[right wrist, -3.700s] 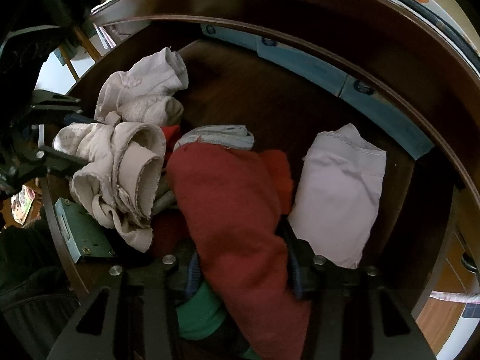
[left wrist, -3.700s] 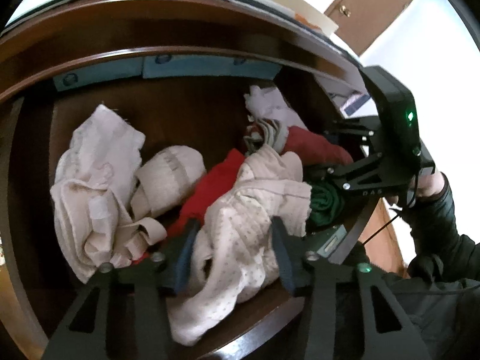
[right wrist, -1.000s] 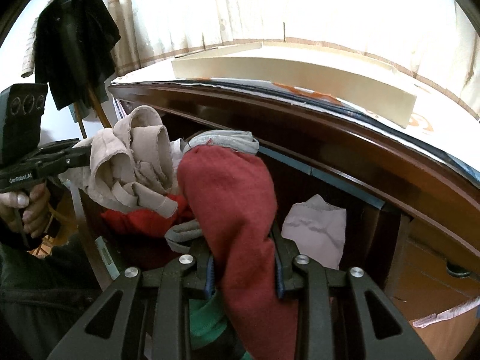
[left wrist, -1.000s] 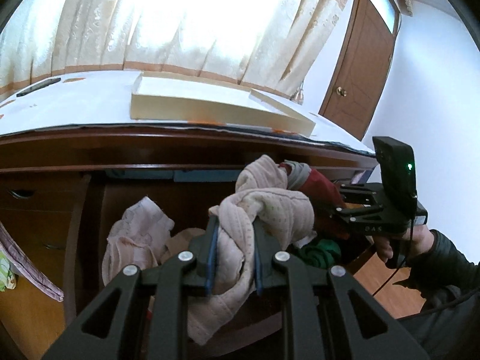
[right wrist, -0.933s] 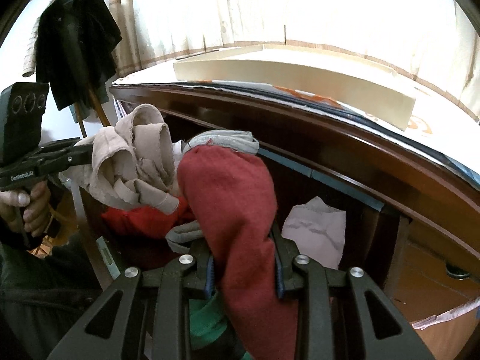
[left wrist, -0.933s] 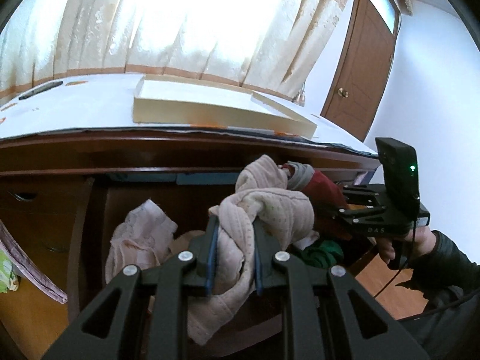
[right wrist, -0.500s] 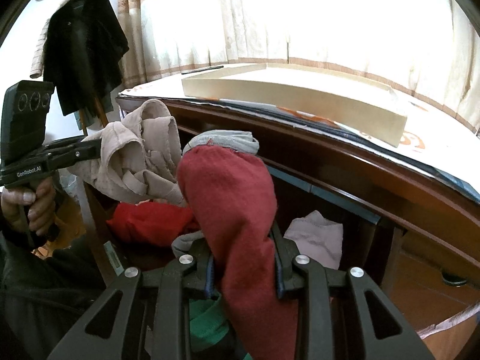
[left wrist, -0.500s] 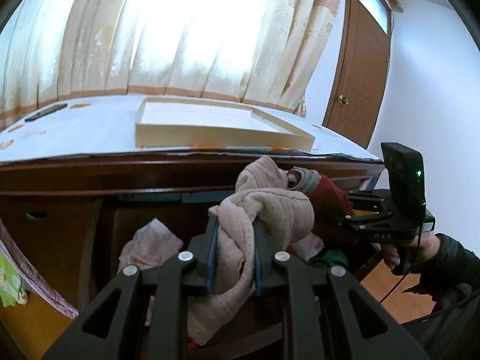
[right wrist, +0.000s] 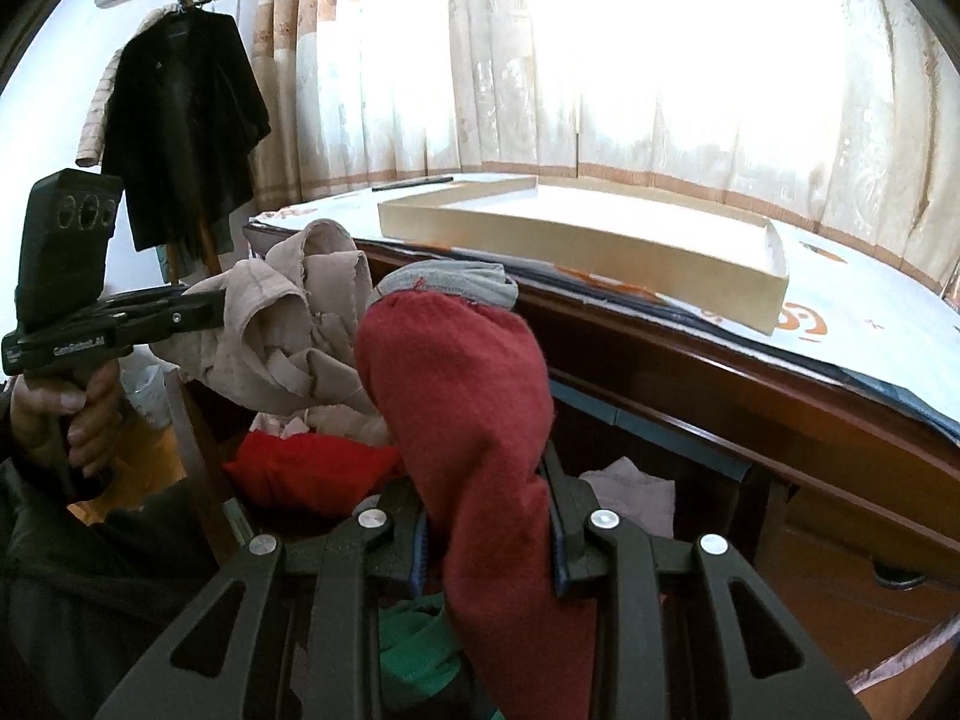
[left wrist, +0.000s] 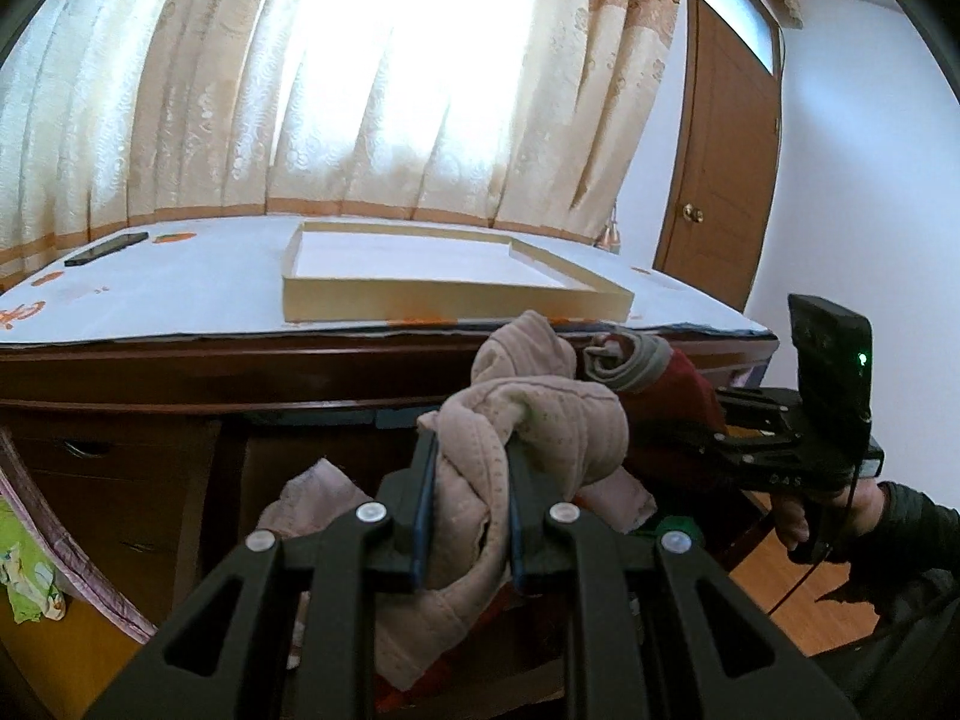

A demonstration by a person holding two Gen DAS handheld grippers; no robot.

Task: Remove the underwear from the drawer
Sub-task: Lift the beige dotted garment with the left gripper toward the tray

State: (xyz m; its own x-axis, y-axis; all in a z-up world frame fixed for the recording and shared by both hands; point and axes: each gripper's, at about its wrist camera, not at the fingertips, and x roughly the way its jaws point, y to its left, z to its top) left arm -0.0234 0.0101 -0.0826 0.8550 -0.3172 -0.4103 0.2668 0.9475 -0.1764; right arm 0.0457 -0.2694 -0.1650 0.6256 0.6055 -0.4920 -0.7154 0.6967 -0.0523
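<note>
My left gripper (left wrist: 467, 450) is shut on pale pink dotted underwear (left wrist: 540, 420), which bunches over the fingertips and hangs down between the fingers. In the right wrist view that same pink underwear (right wrist: 288, 330) shows at the left, raised above the open drawer (right wrist: 678, 438). A dark red garment with a grey waistband (right wrist: 462, 396) is gripped by my right gripper (right wrist: 489, 468); it stands up over the fingers. Both bundles are held above the drawer, near the level of the desk's front edge (left wrist: 210, 360).
A shallow cream box (left wrist: 444, 282) lies on the white-covered desk top (left wrist: 180, 294), below the curtained window. More clothes remain in the drawer: a bright red piece (right wrist: 306, 468), a pale folded one (right wrist: 636, 492) and something green (right wrist: 414, 654). A dark coat (right wrist: 180, 120) hangs at left.
Both grippers have tilted upward with their garments: the desk top, box and curtains fill more of each view, and the drawer has sunk lower. Both grips are unchanged.
</note>
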